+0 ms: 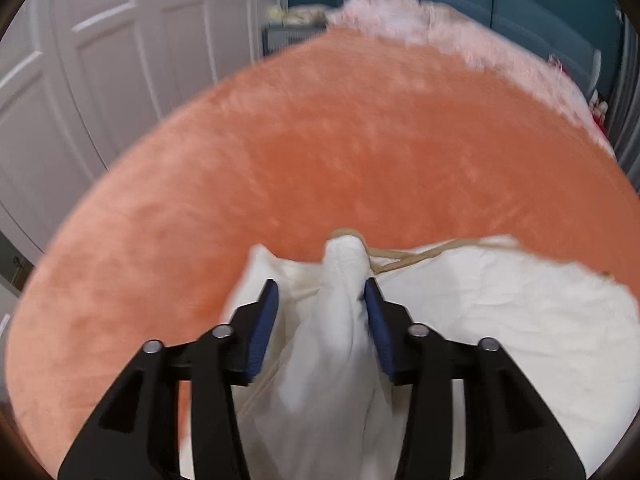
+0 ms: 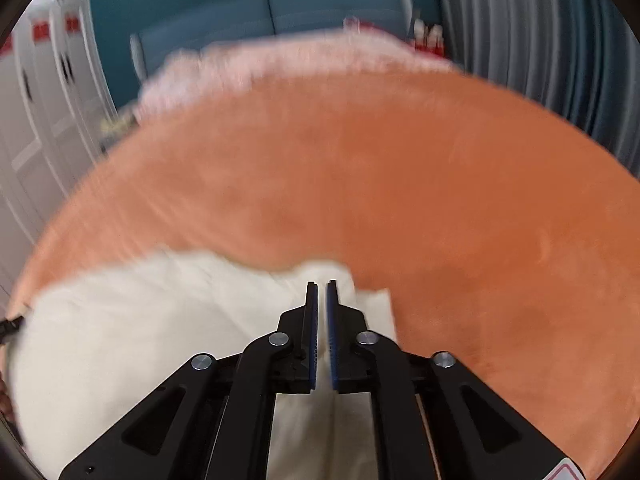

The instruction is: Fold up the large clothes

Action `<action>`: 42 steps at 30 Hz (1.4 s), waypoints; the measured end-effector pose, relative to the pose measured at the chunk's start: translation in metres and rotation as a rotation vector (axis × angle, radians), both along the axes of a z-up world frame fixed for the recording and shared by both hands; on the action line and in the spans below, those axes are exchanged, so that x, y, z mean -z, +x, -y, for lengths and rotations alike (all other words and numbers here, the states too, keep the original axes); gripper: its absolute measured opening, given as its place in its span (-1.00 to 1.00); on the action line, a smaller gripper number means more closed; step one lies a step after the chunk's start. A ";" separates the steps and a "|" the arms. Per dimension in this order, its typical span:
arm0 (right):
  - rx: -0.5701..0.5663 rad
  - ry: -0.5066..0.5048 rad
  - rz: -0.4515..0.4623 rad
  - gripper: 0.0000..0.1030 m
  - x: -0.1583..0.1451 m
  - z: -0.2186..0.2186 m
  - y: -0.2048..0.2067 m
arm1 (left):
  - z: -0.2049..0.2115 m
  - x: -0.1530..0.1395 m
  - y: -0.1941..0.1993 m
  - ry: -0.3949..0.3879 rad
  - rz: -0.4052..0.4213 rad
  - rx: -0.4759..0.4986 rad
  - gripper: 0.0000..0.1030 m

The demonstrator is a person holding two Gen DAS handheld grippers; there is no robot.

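A large cream-white garment (image 1: 500, 300) lies on an orange plush blanket (image 1: 320, 152). A bunched fold of it (image 1: 340, 308) stands between the blue pads of my left gripper (image 1: 322, 292). The jaws are open and the fold touches the right pad. In the right wrist view the same garment (image 2: 140, 320) spreads to the left. My right gripper (image 2: 322, 284) has its jaws nearly closed on a thin edge of the cloth near its right corner (image 2: 372, 300).
The orange blanket (image 2: 460, 200) covers a bed. A pink fluffy blanket (image 1: 420, 20) lies at its far end. White panelled doors (image 1: 100, 60) stand to the left. A teal wall and headboard (image 2: 240, 12) stand behind. Grey curtains (image 2: 540, 32) hang at the right.
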State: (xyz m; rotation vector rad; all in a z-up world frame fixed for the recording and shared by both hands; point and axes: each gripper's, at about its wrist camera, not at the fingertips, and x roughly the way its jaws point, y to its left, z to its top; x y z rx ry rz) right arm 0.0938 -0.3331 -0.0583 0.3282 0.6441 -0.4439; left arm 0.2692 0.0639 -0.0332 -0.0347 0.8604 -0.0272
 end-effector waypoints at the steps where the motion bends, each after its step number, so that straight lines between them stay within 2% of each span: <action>1: -0.018 -0.014 0.032 -0.80 -0.012 -0.008 -0.008 | -0.001 -0.011 -0.008 -0.007 0.016 0.007 -0.15; 4: -0.133 -0.011 0.099 -0.80 -0.035 -0.045 -0.019 | 0.010 -0.042 -0.033 -0.069 0.040 0.068 -0.16; 6: -0.224 0.001 0.095 -0.80 -0.038 -0.074 -0.012 | 0.035 -0.046 -0.043 -0.102 0.016 0.142 -0.17; 10: -0.384 0.011 0.036 -0.86 -0.017 -0.132 0.018 | 0.086 -0.024 -0.051 -0.138 -0.057 0.246 -0.17; 13: -0.434 0.039 -0.022 -0.86 0.009 -0.154 0.035 | 0.108 0.000 -0.051 -0.137 -0.098 0.257 -0.17; 16: -0.433 0.035 -0.063 -0.89 0.033 -0.160 0.041 | 0.113 0.023 -0.048 -0.121 -0.109 0.239 -0.17; 18: -0.427 0.043 -0.066 -1.00 0.049 -0.158 0.041 | 0.112 0.032 -0.045 -0.133 -0.097 0.237 -0.17; 20: -0.426 0.052 -0.066 -1.00 0.062 -0.158 0.040 | 0.113 0.039 -0.045 -0.127 -0.083 0.238 -0.17; 23: -0.425 0.034 -0.079 -1.00 0.066 -0.160 0.042 | 0.123 0.048 -0.048 -0.064 -0.041 0.244 -0.16; 27: -0.426 0.040 -0.084 -1.00 0.066 -0.159 0.044 | 0.128 0.054 -0.052 -0.022 -0.002 0.241 -0.16; 36: -0.419 0.004 -0.098 -1.00 0.064 -0.166 0.044 | 0.132 0.056 -0.052 0.017 0.012 0.245 -0.16; 39: -0.403 -0.011 -0.104 -1.00 0.045 -0.172 0.036 | 0.131 0.041 -0.060 0.032 -0.003 0.257 -0.16; 42: -0.430 0.047 -0.060 -0.97 0.022 -0.181 0.012 | 0.116 0.021 -0.083 -0.023 -0.018 0.264 -0.15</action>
